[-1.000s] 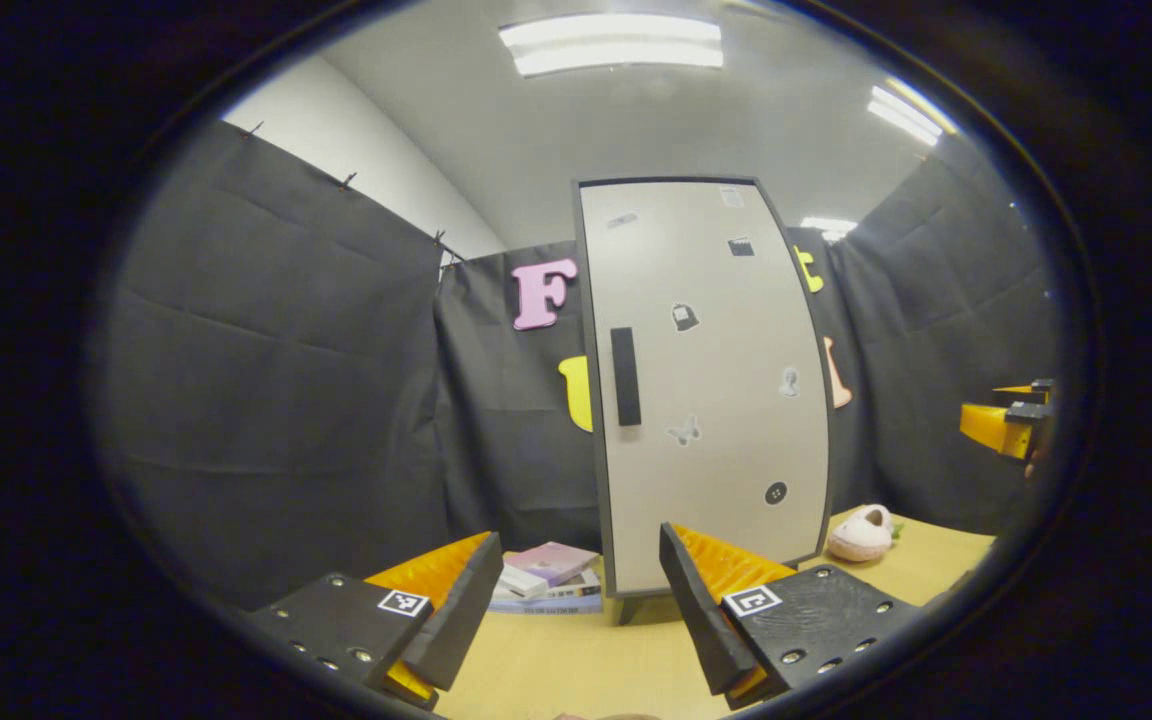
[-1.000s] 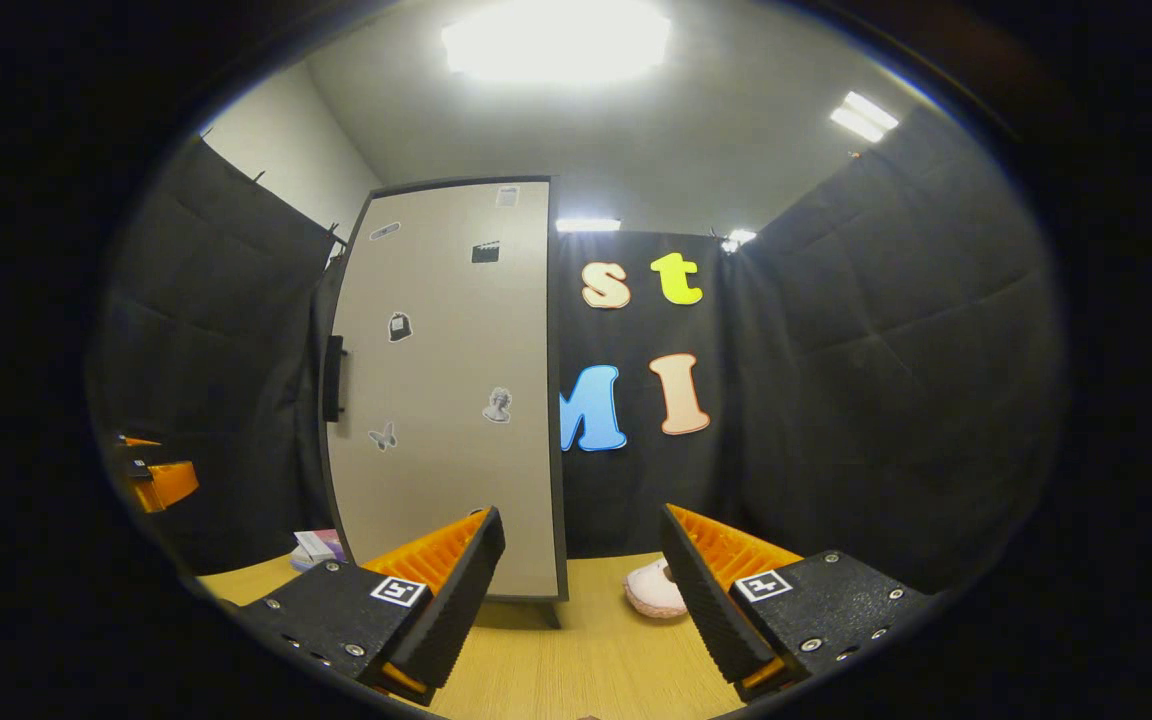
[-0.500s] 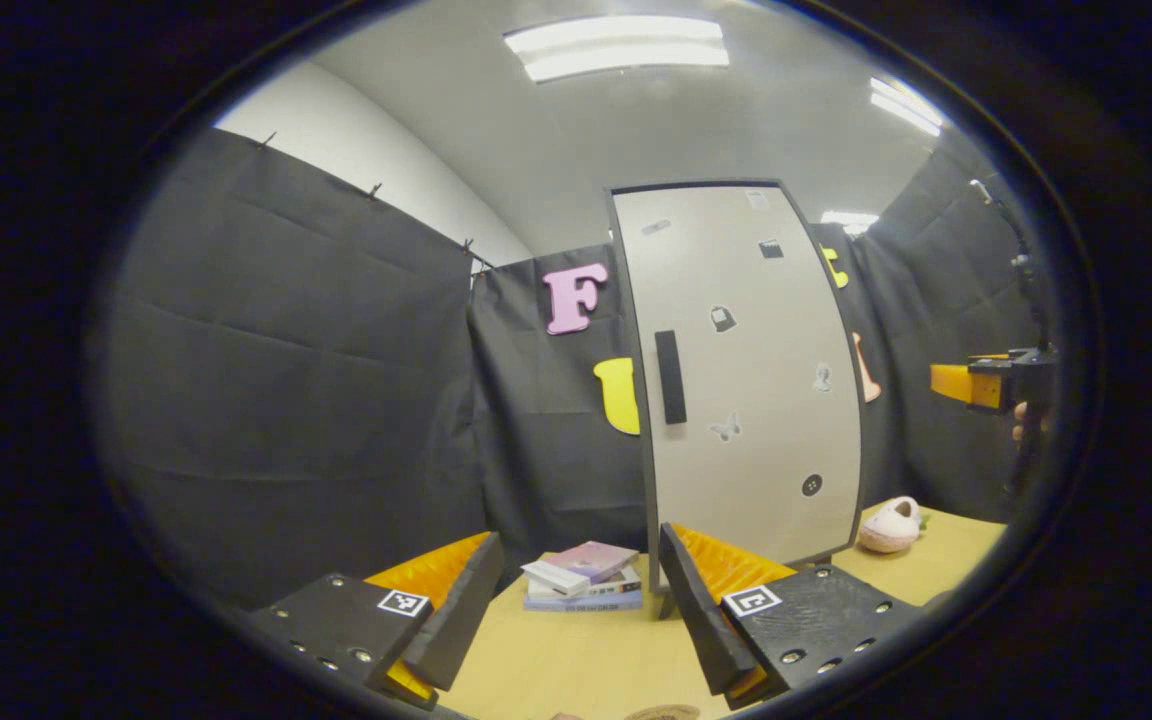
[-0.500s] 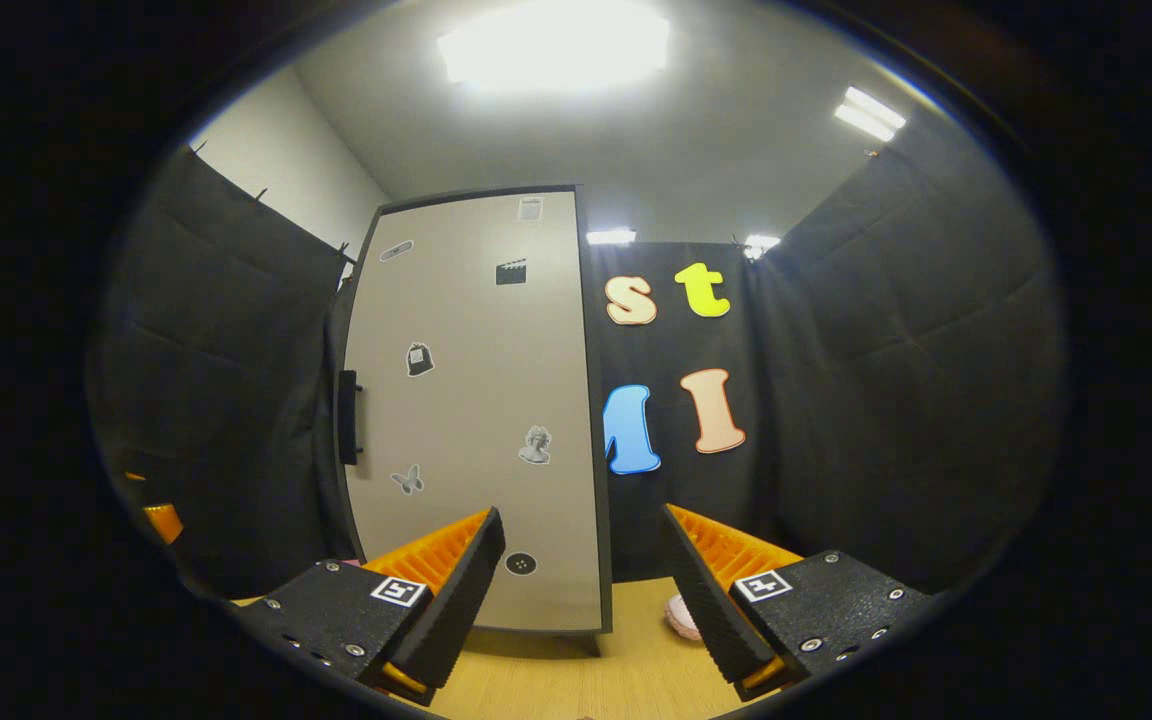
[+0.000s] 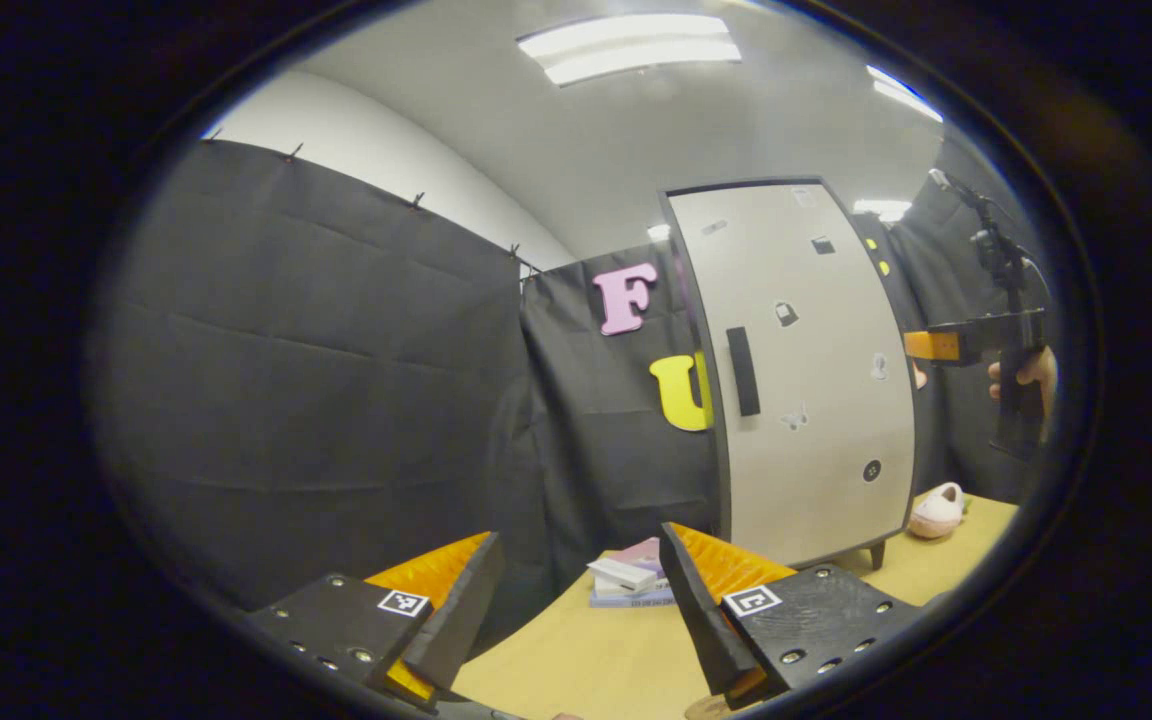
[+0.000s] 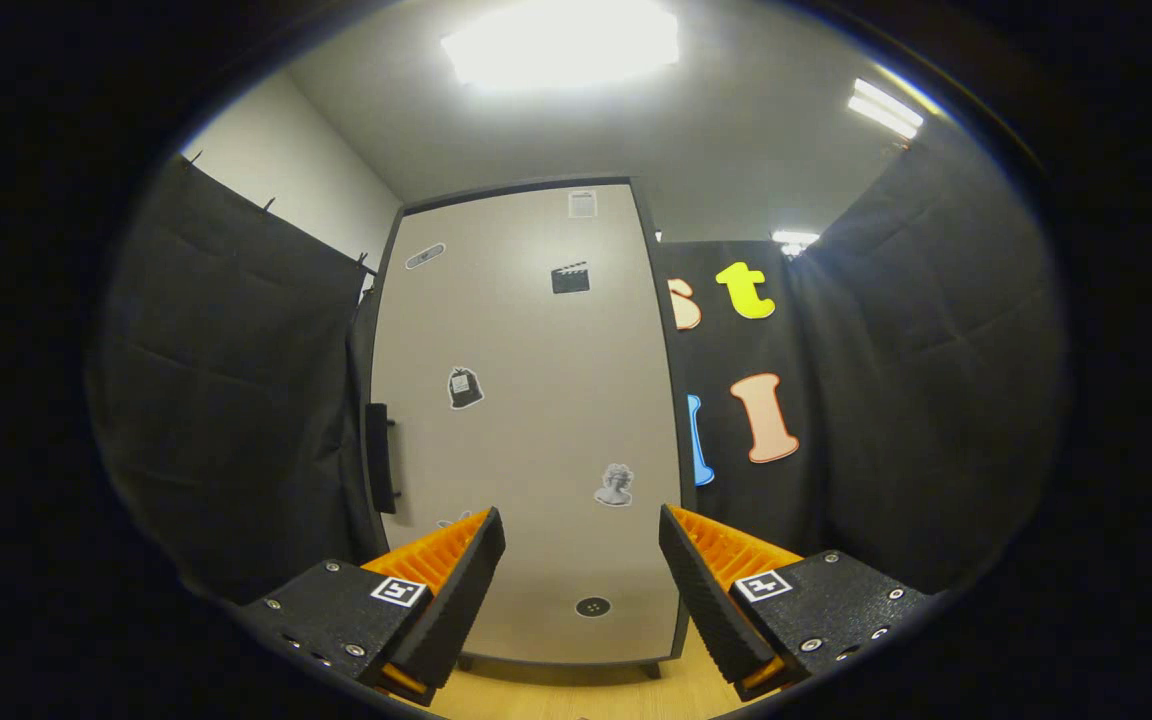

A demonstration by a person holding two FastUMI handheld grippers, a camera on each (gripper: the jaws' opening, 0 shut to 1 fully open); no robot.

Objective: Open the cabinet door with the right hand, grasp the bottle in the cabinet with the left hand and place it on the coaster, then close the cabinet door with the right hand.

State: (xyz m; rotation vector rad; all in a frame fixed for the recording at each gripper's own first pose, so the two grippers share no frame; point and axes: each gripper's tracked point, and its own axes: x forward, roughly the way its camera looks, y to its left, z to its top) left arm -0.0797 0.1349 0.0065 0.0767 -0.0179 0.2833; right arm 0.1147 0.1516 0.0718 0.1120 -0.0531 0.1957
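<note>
A tall pale-grey cabinet door [image 6: 526,420] with small stickers stands shut ahead in the right gripper view; its dark handle [image 6: 379,472] runs down the left edge. My right gripper [image 6: 581,590] is open, empty, and short of the door. In the left gripper view the same cabinet [image 5: 806,370] stands to the right, its handle [image 5: 742,371] dark and upright. My left gripper [image 5: 581,605] is open and empty over the wooden table [image 5: 576,660]. A round edge, maybe the coaster [image 5: 708,707], peeks at the bottom. The right gripper [image 5: 946,345], held by a hand [image 5: 1031,372], hovers beside the cabinet.
A short stack of books [image 5: 631,583] lies on the table left of the cabinet's foot. A pink plush slipper [image 5: 936,512] rests to the cabinet's right. Black cloth walls close in all round.
The right gripper has moved closer to the cabinet door, which looms larger. The left gripper's view has swung left, shifting the cabinet toward the right. Both grippers stay open.
</note>
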